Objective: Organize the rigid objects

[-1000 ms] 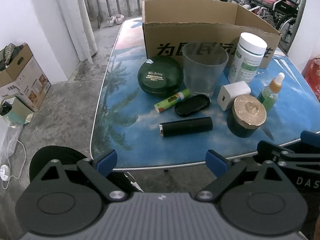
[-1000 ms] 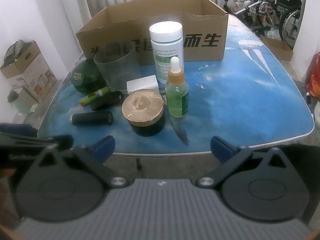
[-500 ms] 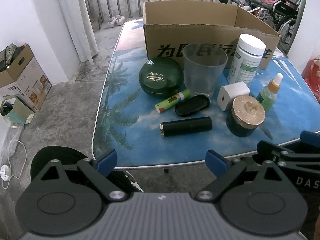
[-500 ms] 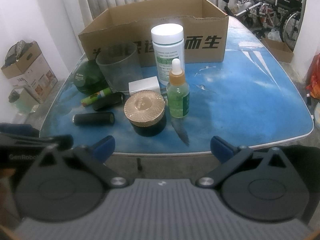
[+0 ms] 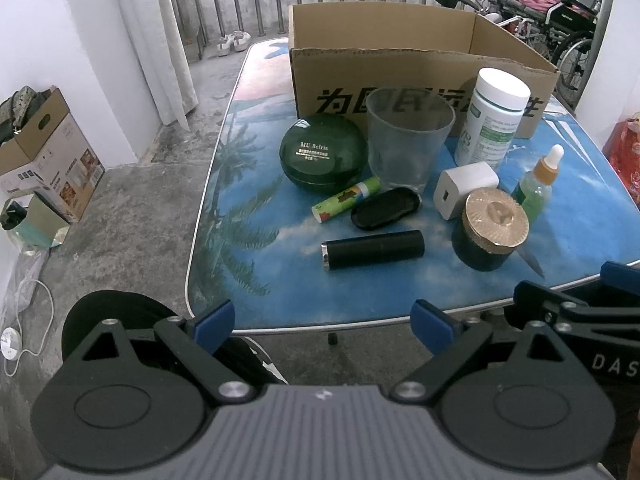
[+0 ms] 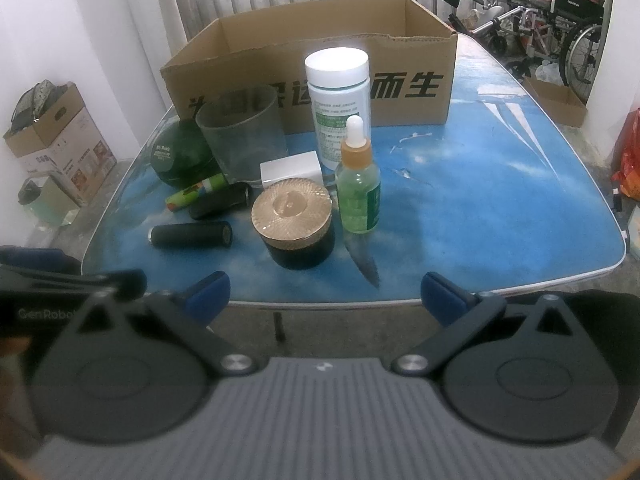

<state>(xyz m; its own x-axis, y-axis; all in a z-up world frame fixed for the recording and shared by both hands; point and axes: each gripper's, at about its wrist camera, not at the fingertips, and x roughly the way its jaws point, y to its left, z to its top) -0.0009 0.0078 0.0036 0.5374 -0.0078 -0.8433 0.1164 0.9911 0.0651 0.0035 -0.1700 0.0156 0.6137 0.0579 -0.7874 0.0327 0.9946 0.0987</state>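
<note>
We hold both the left gripper [image 5: 322, 320] and the right gripper [image 6: 326, 292] spread wide and empty at bottom centre, below the jar [image 6: 294, 226] and cardboard box [image 6: 312, 56].

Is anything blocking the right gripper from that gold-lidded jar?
Nothing visible. The right gripper hangs open off the table's near edge, and the jar is the closest item ahead, with only bare table between. The dropper bottle stands beside it.
</note>
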